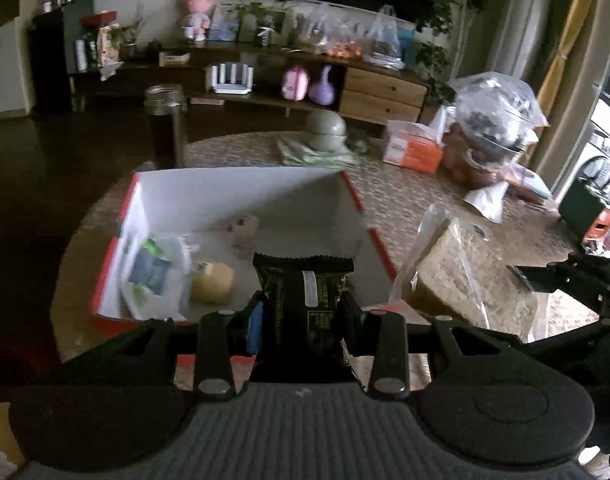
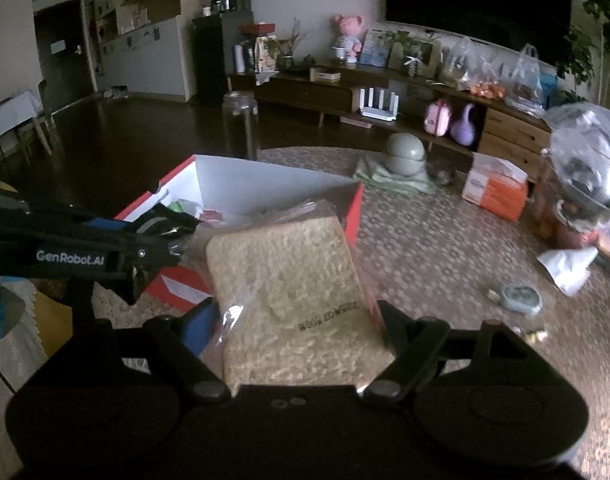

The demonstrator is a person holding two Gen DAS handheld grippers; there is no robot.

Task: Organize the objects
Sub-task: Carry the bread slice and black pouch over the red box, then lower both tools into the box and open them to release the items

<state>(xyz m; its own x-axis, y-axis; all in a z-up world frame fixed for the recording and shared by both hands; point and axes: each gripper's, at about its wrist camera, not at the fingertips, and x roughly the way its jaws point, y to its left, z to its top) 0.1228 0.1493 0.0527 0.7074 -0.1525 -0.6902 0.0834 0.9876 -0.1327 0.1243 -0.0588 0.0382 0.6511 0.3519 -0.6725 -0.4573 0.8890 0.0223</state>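
Lighting's dim and both views are a bit smeared, so small print is a lost cause: the label on the black snack packet [image 1: 303,300] and most of the date stamp on the noodle block [image 2: 295,300] can't really be read. The left gripper [image 1: 301,312] is clamped on that crinkly dark foil packet, held just above the near edge of the red-and-white cardboard box [image 1: 241,188]. Inside the box the left view shows a round yellowish thing [image 1: 212,289], a clear bag with green and blue print [image 1: 153,272] and a small fuzzy pale item [image 1: 243,228] I can't identify. The right view hides most of that behind the noodles.

The right gripper [image 2: 295,320] has its fingers spread wide but pressing both sides of the square, bumpy dried noodle block in clear plastic, up beside the box. Only the right view shows a round grey tin [image 2: 521,299] on the patterned tablecloth [image 2: 425,240].
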